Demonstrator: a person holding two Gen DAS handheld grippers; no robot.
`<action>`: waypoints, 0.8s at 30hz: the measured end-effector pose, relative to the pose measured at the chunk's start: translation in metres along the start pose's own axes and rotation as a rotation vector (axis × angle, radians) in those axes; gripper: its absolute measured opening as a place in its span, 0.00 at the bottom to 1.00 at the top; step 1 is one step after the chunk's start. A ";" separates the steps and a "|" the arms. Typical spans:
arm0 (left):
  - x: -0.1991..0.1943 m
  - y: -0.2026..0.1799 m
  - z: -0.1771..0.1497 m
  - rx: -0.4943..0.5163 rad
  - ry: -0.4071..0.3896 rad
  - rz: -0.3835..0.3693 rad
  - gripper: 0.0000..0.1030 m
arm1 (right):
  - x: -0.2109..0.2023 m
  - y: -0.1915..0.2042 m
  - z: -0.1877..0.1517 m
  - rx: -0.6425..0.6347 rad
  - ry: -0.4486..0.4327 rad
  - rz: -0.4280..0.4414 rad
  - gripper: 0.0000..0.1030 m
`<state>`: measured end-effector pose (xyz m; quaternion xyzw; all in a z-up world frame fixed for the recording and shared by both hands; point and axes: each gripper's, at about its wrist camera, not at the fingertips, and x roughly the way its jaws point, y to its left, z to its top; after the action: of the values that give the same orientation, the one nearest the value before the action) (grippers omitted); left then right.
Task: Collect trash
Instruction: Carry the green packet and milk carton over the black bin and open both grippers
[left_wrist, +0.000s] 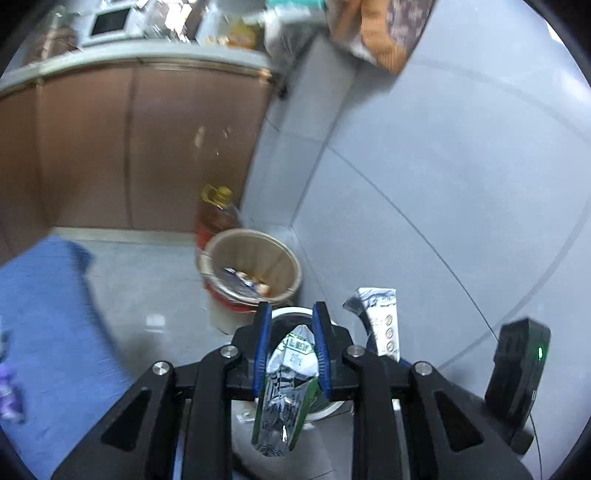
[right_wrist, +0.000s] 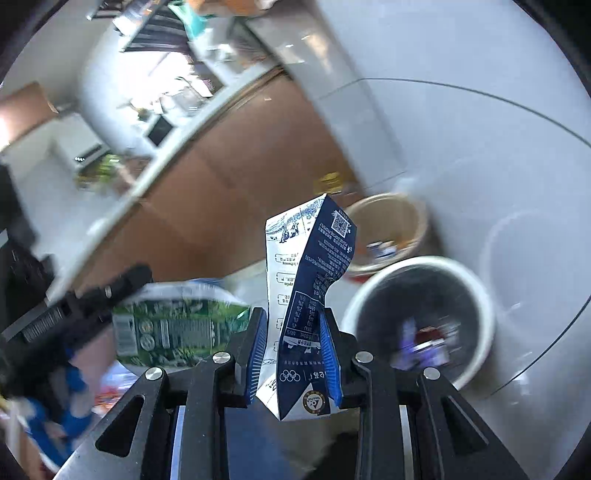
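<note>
My left gripper (left_wrist: 291, 314) is shut on a crushed green-and-white carton (left_wrist: 286, 391), held above a white-rimmed dark bin (left_wrist: 291, 314). My right gripper (right_wrist: 293, 321) is shut on a crumpled blue-and-white milk carton (right_wrist: 314, 295); this carton also shows in the left wrist view (left_wrist: 380, 321). In the right wrist view the white-rimmed bin (right_wrist: 476, 291) holds wrappers and sits just right of the carton; the green carton (right_wrist: 173, 328) and the left gripper (right_wrist: 85, 306) are at the left.
A beige paper-lined bucket (left_wrist: 255, 258) with scraps stands on the grey tiled floor by an oil bottle (left_wrist: 216, 210) and brown cabinets (left_wrist: 147, 147). A blue cloth (left_wrist: 40, 314) lies at the left. A counter with clutter runs above the cabinets.
</note>
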<state>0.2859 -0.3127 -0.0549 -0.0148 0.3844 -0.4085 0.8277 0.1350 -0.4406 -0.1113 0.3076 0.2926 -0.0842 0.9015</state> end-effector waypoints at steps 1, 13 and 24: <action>0.020 -0.007 0.005 0.001 0.021 -0.012 0.21 | 0.008 -0.006 0.002 -0.018 -0.011 -0.057 0.28; 0.093 -0.018 0.001 -0.010 0.108 -0.015 0.29 | 0.057 -0.045 -0.009 -0.015 -0.013 -0.200 0.28; -0.045 -0.012 -0.010 0.011 -0.098 0.090 0.37 | -0.001 0.005 0.003 -0.117 -0.127 -0.107 0.36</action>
<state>0.2544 -0.2871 -0.0302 -0.0132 0.3413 -0.3718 0.8632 0.1373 -0.4384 -0.1063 0.2325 0.2554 -0.1344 0.9288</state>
